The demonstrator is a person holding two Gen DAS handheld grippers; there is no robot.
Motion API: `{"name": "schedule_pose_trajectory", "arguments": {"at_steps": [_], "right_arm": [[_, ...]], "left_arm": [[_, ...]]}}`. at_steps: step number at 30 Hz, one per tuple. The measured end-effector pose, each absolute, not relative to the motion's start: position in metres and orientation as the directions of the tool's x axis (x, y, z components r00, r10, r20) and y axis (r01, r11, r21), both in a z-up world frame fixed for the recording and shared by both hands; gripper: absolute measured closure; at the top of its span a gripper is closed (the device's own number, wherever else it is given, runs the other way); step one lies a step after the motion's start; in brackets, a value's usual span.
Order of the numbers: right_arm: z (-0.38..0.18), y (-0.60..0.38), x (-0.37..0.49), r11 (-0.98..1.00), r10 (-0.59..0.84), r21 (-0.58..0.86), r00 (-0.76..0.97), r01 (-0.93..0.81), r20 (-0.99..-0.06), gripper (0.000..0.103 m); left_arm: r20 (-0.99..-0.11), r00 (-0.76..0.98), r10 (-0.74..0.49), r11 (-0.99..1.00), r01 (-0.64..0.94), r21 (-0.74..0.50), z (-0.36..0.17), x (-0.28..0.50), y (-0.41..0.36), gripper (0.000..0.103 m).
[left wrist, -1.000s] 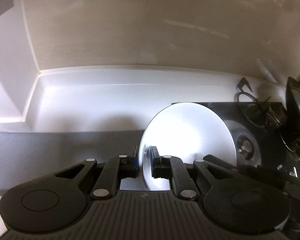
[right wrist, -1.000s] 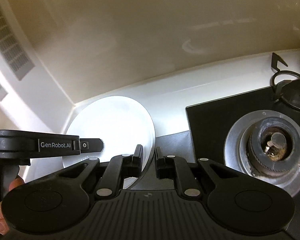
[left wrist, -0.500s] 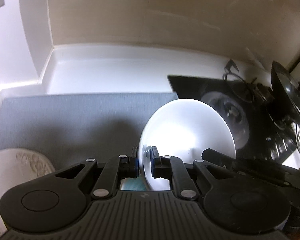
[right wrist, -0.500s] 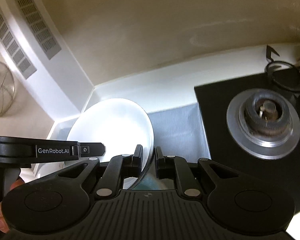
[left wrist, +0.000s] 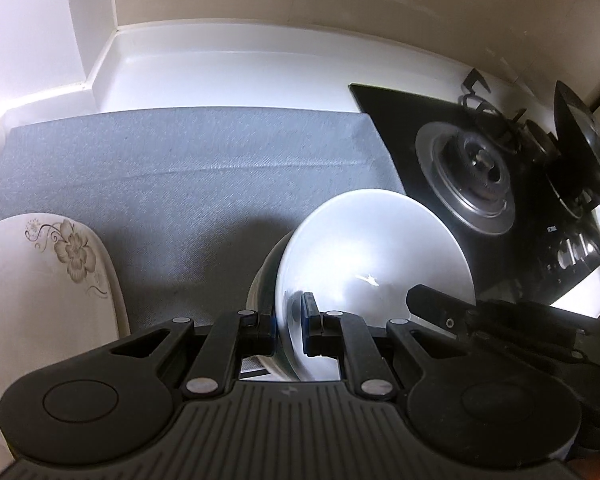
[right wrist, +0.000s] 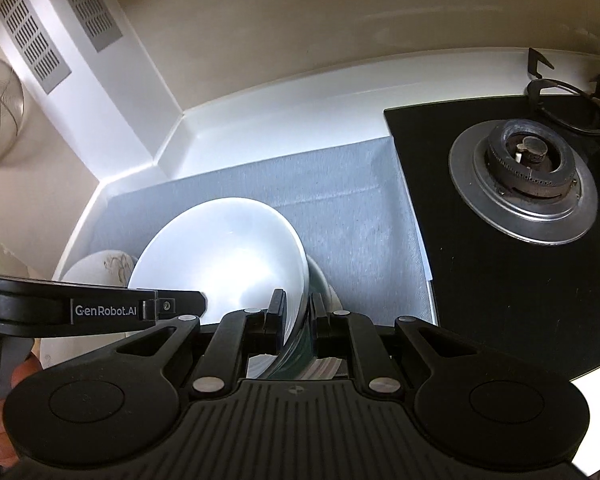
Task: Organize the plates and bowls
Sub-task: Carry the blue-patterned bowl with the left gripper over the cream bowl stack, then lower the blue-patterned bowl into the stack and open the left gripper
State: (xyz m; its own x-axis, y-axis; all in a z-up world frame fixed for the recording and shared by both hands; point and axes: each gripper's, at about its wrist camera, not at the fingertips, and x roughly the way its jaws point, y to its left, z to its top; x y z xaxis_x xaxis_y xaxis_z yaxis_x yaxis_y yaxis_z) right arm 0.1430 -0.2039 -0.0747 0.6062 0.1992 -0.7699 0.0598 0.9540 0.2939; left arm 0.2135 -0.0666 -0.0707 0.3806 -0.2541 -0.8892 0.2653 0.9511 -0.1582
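Grey mat (left wrist: 188, 168) beside stove (right wrist: 524, 184), both tongs – left (left wrist: 290, 320), right (right wrist: 298, 312) – clamped on white plate (left wrist: 372, 256) rim

A white counter (left wrist: 228, 68) carries a grey mat (left wrist: 188, 168), a floral plate (left wrist: 40, 280) and a black hob (right wrist: 500, 272).

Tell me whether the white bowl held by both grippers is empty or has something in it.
Empty. The white bowl shows only a bare, glossy white inside in both wrist views; the part behind the jaws is hidden.

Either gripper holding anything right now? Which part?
Both hold the same white bowl by its rim: left gripper on the near left edge, right gripper on the opposite edge.
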Motion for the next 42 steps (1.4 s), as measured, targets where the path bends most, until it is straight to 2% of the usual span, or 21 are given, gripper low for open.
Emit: {"name": "schedule_pose_trajectory", "arguments": {"at_steps": [11, 22, 25, 34, 42], "right_arm": [[-0.085, -0.203, 0.144, 0.958, 0.195, 0.281, 0.589, 0.058, -0.784, 0.091], [-0.087, -0.201, 0.145, 0.962, 0.195, 0.271, 0.587, 0.044, -0.786, 0.090], [-0.087, -0.200, 0.146, 0.964, 0.191, 0.264, 0.585, 0.041, -0.788, 0.090], [-0.086, -0.193, 0.147, 0.973, 0.171, 0.229, 0.585, 0.026, -0.793, 0.089], [-0.084, -0.189, 0.150, 0.980, 0.155, 0.197, 0.575, 0.009, -0.803, 0.088]], "left_arm": [[-0.893, 0.378, -0.243, 0.951, 0.276, -0.142, -0.080, 0.214, -0.070, 0.091], [-0.891, 0.360, -0.277, 0.946, 0.266, -0.187, -0.083, 0.219, -0.065, 0.092], [-0.889, 0.357, -0.287, 0.943, 0.269, -0.196, -0.083, 0.221, -0.064, 0.090], [-0.888, 0.347, -0.301, 0.935, 0.290, -0.203, -0.082, 0.222, -0.071, 0.070], [-0.901, 0.319, -0.296, 0.936, 0.285, -0.206, -0.082, 0.227, -0.074, 0.070]]}}
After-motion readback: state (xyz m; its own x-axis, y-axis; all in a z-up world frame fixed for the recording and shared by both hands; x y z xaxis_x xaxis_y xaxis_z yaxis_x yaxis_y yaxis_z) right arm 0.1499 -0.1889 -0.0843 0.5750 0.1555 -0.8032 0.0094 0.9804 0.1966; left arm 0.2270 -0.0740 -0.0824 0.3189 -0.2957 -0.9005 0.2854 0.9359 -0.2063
